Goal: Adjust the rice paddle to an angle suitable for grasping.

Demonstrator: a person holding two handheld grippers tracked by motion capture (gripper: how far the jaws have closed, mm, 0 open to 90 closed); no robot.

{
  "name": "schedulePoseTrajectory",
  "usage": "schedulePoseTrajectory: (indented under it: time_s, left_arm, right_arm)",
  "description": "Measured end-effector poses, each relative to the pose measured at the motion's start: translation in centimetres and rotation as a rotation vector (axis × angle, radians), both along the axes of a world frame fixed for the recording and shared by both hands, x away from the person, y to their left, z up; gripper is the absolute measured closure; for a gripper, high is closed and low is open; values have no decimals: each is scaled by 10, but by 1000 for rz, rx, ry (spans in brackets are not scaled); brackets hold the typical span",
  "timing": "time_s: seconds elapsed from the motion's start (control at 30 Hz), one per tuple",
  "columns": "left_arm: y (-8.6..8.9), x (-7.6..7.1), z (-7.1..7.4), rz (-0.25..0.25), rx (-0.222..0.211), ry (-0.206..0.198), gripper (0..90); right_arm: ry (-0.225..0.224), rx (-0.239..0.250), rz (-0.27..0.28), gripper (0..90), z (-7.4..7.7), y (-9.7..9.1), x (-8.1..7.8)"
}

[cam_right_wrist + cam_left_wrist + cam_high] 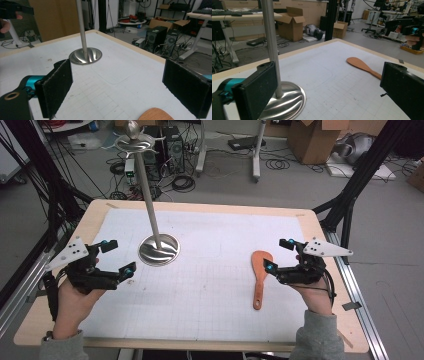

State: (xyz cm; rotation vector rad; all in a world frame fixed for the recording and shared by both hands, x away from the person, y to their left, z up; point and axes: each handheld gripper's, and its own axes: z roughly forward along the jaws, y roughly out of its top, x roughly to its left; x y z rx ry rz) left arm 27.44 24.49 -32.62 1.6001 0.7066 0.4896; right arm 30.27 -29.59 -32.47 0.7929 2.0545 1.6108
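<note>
Wooden spatula [260, 276]: one; steel stand [158, 249]: one.

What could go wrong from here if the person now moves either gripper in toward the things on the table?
1. The metal stand is tall on a narrow pole, and the open left gripper hovers right beside its base; a sideways bump could tip it.
2. The wooden spatula lies flat on the white mat, so the open right gripper next to its blade may scrape the mat or push it away instead of gripping it.
</note>
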Motion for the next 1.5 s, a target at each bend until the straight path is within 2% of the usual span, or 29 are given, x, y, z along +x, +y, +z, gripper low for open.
schedulePoseTrajectory:
  time_s: [0.37, 0.5, 0.63, 0.7, 0.73, 0.77, 0.8, 0.83, 0.9, 0.97, 1.0, 1.03, 1.1, 1.2, 1.23, 1.27, 1.3, 1.33, 1.37, 1.4, 1.5]
  left_arm:
    - [-2, 2, -3, 2, 11, 13, 19]
    - [-2, 2, -4, 8, 11, 15, 19]
    - [-2, 2, -4, 8, 14, 14, 19]
    - [-3, 2, -5, 8, 15, 15, 19]
    - [-3, 3, -5, 7, 19, 17, 19]
    - [-3, 3, -5, 7, 19, 17, 19]
    - [-3, 3, -5, 7, 20, 18, 19]
    - [-3, 3, -5, 7, 20, 18, 19]
    - [-3, 3, -6, 6, 22, 20, 19]
    - [-4, 4, -6, 4, 24, 22, 19]
    - [-5, 4, -7, 3, 26, 25, 19]
    - [-5, 4, -7, 3, 26, 25, 19]
    - [-5, 4, -7, 4, 25, 27, 19]
    - [-5, 4, -8, 3, 28, 28, 19]
    - [-5, 4, -8, 3, 28, 28, 19]
    - [-5, 5, -8, 4, 28, 32, 19]
    - [-5, 5, -8, 4, 28, 32, 19]
    - [-5, 5, -9, 4, 30, 33, 19]
    - [-5, 5, -9, 4, 30, 33, 19]
    - [-5, 5, -9, 5, 29, 34, 19]
    - [-5, 5, -9, 5, 29, 34, 19]
  right_arm:
    - [19, -2, -9, 81, -4, -1, 4]
    - [13, -14, -32, 136, -4, 0, 3]
    - [16, -7, -23, 160, -4, 0, 2]
    - [23, -6, -13, 196, -5, 1, 2]
    - [31, -15, -10, 249, -7, 2, 2]
    - [31, -15, -10, 249, -7, 2, 2]
    - [37, -29, 0, 310, -8, 4, 2]
    - [37, -29, 0, 310, -8, 4, 2]
    - [31, -45, 9, 392, -10, 6, 1]
    - [24, -50, 11, 415, -10, 6, 1]
    - [24, -55, 9, 482, -11, 7, 0]
    - [24, -55, 9, 482, -11, 7, 0]
    - [26, -64, 3, 558, -13, 6, 0]
    - [29, -105, -4, 631, -14, 8, -1]
    - [29, -105, -4, 631, -14, 8, -1]
    - [22, -132, -10, 686, -16, 9, -1]
    - [22, -132, -10, 686, -16, 9, -1]
    - [21, -142, -6, 748, -19, 9, 0]
    - [21, -142, -6, 748, -19, 9, 0]
    - [30, -142, -10, 803, -22, 8, 2]
    - [46, -143, -9, 840, -26, 6, 4]
